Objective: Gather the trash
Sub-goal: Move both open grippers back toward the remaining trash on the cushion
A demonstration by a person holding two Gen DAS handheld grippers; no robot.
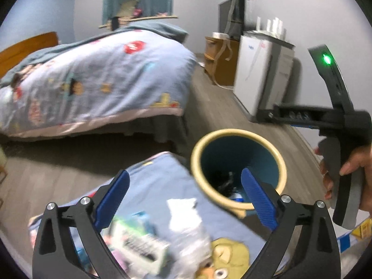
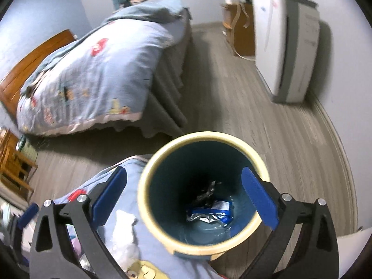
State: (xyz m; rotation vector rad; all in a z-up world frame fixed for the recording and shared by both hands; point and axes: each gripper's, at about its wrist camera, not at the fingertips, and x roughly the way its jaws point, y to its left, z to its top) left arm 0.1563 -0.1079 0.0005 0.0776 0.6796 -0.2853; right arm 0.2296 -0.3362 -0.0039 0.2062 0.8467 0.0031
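At the bottom of the right wrist view the right claw [image 2: 183, 200] stands wide open and empty right over the mouth of the bin [image 2: 148, 209], a sensible spot for letting go, since a blue wrapper [image 2: 209, 214] lies at the bottom inside. Low in the left wrist view the left claw [image 1: 184, 197] is also spread wide with nothing between its pads, above the patterned blanket [image 1: 153, 181]. There a crumpled white paper [image 1: 186, 218] and a blurred packet [image 1: 139, 239] lie just left of the bin, likely next to go in.
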